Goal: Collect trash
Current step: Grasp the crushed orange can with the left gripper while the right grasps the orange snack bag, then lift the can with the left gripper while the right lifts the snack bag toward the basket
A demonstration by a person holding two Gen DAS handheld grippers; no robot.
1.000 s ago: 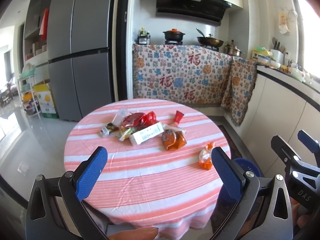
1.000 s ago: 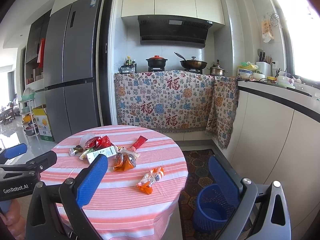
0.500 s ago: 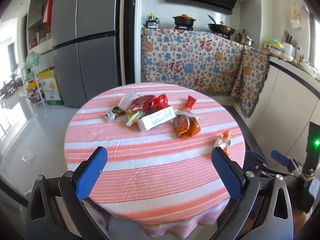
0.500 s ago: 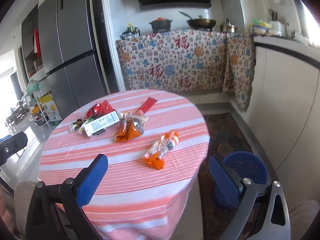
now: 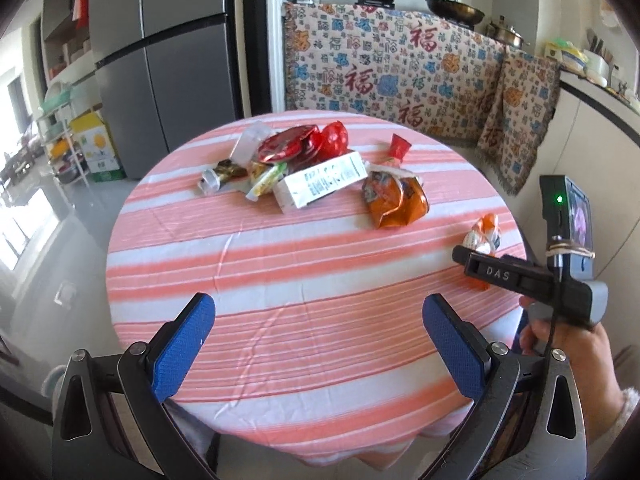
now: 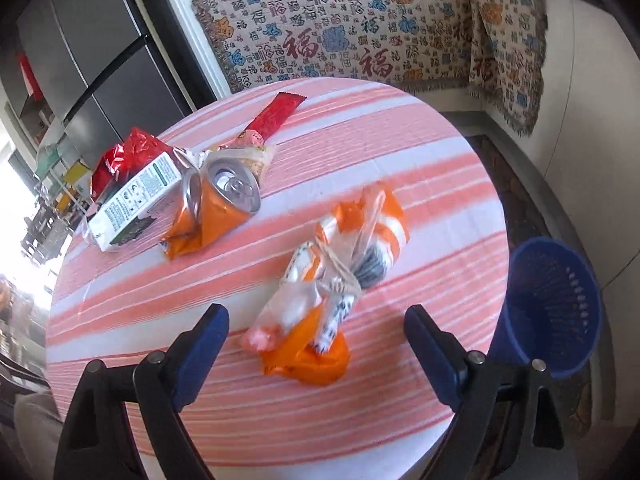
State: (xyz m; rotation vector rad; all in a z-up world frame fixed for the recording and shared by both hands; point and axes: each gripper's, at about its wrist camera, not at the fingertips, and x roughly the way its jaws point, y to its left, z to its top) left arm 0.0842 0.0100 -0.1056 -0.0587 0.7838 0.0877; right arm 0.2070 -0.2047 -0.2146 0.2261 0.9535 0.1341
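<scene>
Trash lies on a round table with a pink-striped cloth (image 5: 280,280). An orange-and-white wrapper bundle (image 6: 340,280) sits near the right edge, also in the left wrist view (image 5: 482,234). My right gripper (image 6: 316,316) hangs just over its near end; its jaws are closing, the pads still clear of it. Farther back lie a crushed orange can (image 6: 216,204), a white carton (image 6: 132,196), red wrappers (image 6: 128,152) and a red sachet (image 6: 276,114). My left gripper (image 5: 316,308) stands open over bare cloth at the near edge, holding nothing.
A blue plastic basket (image 6: 552,304) stands on the floor right of the table. A hand (image 5: 560,340) holds the right tool at the table's right edge. Behind are a grey fridge (image 5: 168,60), a patterned cloth (image 5: 400,68) over the counter and a white cabinet (image 6: 592,120).
Both grippers have dropped toward the table. The right one swung in over the orange-and-white bundle, which now fills the space ahead of its fingers, and its jaws have narrowed a little.
</scene>
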